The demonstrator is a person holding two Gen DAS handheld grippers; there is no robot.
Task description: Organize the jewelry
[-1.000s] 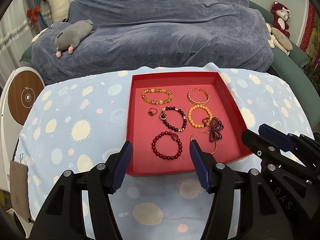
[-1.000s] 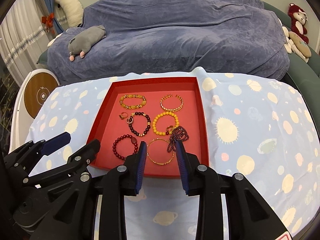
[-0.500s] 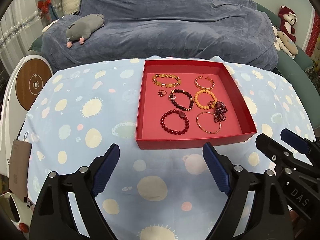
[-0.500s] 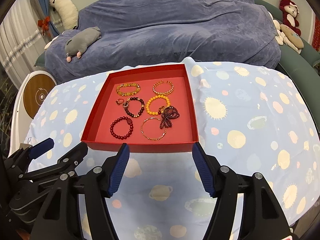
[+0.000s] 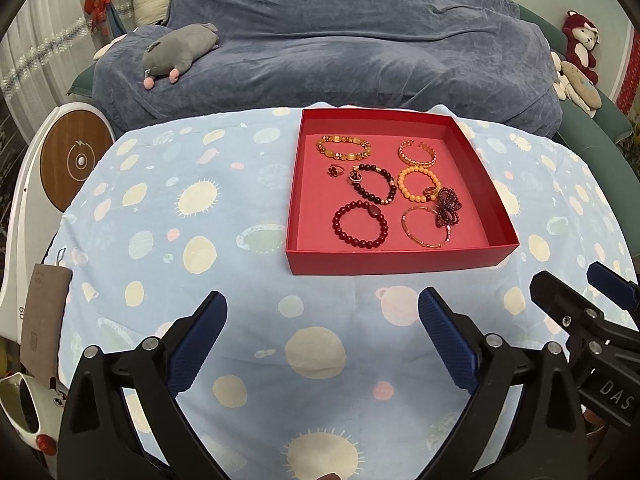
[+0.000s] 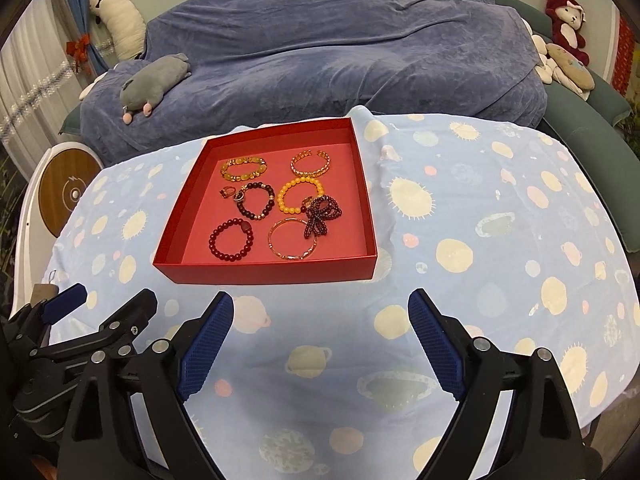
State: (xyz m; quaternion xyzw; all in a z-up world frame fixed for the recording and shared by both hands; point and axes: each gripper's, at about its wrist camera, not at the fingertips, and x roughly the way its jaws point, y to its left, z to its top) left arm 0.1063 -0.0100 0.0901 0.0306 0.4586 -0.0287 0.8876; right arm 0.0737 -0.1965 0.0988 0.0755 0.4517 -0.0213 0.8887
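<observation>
A red tray [image 5: 294, 200] [image 6: 176, 224] sits on the blue patterned cloth and holds several bracelets and rings: a dark red bead bracelet [image 5: 360, 224] [image 6: 231, 239], an orange bead bracelet [image 5: 418, 185] [image 6: 301, 195], a thin gold bangle [image 5: 425, 227] [image 6: 292, 239], a purple bead cluster [image 5: 447, 206] [image 6: 320, 216] and a small ring [image 5: 334, 170]. My left gripper [image 5: 322, 330] is open and empty, back from the tray's near wall. My right gripper [image 6: 320, 328] is open and empty too, beside it; it shows at the right in the left wrist view [image 5: 580, 292].
The table cloth [image 5: 180, 240] extends left of the tray and right of it [image 6: 500, 220]. A blue-covered sofa [image 5: 340, 48] with a grey plush toy [image 5: 180, 48] stands behind. A white round device [image 5: 72, 160] is at the left edge.
Both grippers have pulled back from over the tray toward me and opened wide. The jewelry in the tray has not moved.
</observation>
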